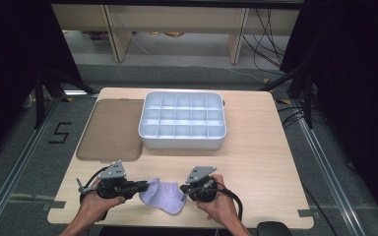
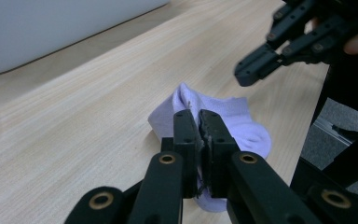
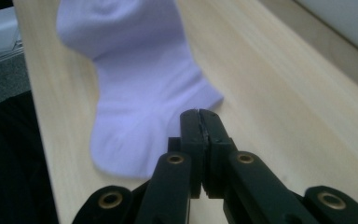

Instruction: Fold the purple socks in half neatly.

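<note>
sock (image 1: 163, 195) at worktop (image 1: 256, 162) near edge | left tool (image 2: 198, 125) pinches its edge | right tool (image 3: 199, 122) closed, empty | open it wide, grab sock's other side

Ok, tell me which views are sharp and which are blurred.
High view: evenly lit and sharp on the table, dark at both sides. Left gripper view: sock fairly sharp, tray wall soft. Right gripper view: the sock's far end blurred, tongs sharp.

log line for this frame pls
left gripper: shut on lilac sock | right gripper: shut, empty, beside sock | divided tray: empty | table
</note>
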`<state>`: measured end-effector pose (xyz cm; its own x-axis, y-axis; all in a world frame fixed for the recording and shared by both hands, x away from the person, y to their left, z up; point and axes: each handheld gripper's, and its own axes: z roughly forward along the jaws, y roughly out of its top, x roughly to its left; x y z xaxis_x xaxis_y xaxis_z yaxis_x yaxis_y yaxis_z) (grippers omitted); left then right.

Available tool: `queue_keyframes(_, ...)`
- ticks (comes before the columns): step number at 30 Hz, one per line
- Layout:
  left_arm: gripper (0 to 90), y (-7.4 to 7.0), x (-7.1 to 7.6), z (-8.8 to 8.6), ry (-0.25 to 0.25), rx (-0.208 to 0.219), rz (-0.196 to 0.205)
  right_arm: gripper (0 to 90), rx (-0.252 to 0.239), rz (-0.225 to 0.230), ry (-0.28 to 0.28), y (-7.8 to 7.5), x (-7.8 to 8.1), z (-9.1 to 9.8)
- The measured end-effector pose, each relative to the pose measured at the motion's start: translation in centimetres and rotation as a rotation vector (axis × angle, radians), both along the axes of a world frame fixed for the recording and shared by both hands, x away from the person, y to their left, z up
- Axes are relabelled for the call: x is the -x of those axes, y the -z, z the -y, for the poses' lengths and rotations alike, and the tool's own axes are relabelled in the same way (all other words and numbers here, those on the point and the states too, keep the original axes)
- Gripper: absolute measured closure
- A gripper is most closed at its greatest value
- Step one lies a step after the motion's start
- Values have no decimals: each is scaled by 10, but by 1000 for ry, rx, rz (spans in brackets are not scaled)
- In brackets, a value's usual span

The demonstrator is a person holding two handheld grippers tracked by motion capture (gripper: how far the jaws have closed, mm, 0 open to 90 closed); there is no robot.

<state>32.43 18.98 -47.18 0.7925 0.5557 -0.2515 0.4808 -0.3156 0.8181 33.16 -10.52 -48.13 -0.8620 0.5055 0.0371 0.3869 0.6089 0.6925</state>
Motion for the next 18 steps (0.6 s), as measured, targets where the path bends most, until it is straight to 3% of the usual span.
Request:
queue_keyframes(4, 854, -1, -1, 5, -14, -15, -22, 895, 6, -4, -29, 8, 10, 7)
queue_keyframes(5, 854, -1, -1, 7, -5, -19, -15, 895, 19, -31, -25, 9, 12, 7)
queue_keyframes(7, 854, -1, -1, 12, 0, -3, -12, 895, 38, -19, -39, 13, 11, 2)
queue_keyframes(13, 853, -1, -4, 21, 18, -27, -23, 897, 70, -30, -54, 18, 6, -5)
queue_keyframes(15, 853, 3, -5, 28, 4, -20, -32, 897, 86, -32, -25, 19, 6, -7)
queue_keyframes(16, 853, 5, -6, 32, -1, -38, -36, 897, 80, -3, -69, 19, 3, -8)
queue_keyframes(18, 853, 9, -8, 36, -12, -32, -48, 897, 78, -18, -66, 18, 3, -8)
